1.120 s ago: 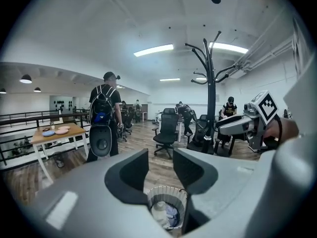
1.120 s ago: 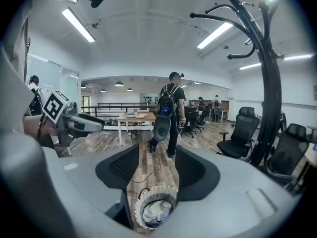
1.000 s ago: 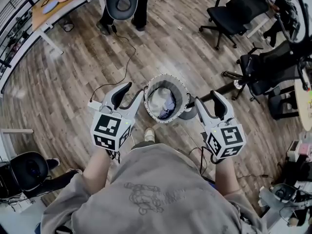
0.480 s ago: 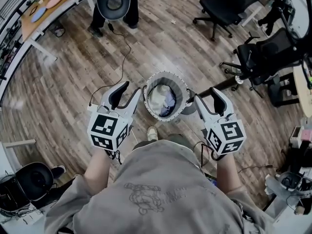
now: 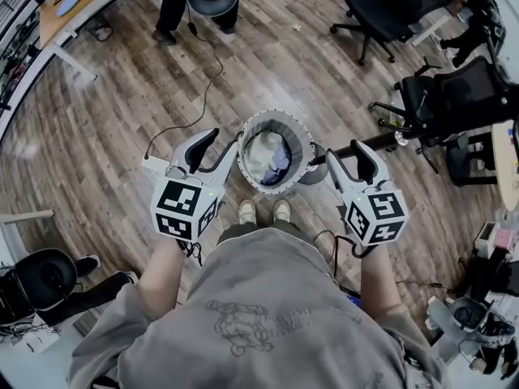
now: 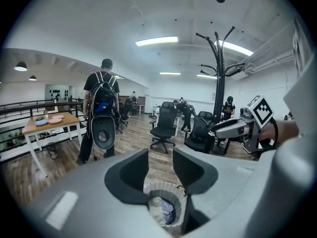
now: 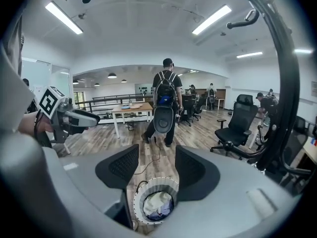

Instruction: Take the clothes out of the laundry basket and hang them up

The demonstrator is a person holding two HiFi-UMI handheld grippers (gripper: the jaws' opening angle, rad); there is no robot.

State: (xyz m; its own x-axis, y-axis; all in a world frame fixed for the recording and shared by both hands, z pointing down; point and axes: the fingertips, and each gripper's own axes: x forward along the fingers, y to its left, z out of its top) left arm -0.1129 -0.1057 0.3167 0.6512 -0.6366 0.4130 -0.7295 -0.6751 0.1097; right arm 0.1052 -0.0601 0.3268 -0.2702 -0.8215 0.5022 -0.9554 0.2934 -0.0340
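The basket [image 5: 247,140] stands upright on the floor [image 5: 122,120], directly ahead of the person's shoes [image 5: 247,211]. Its mouth faces up, so the clothes [image 5: 272,156] inside can be reached from above. Left tongs [image 5: 217,146] and right tongs [image 5: 342,159] flank it, one at each side of the rim, above it and clear of it. Both pairs of jaws stand apart and empty, apparently readied for a first grasp. A coat rack [image 6: 217,83], the likely hanging point, stands beyond.

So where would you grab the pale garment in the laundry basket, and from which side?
Probably a raised fold of the pale garment, coming straight down through the open mouth of the laundry basket. It lies crumpled on the pile beside the blue garment, and the basket's upright wall blocks any sideways approach.
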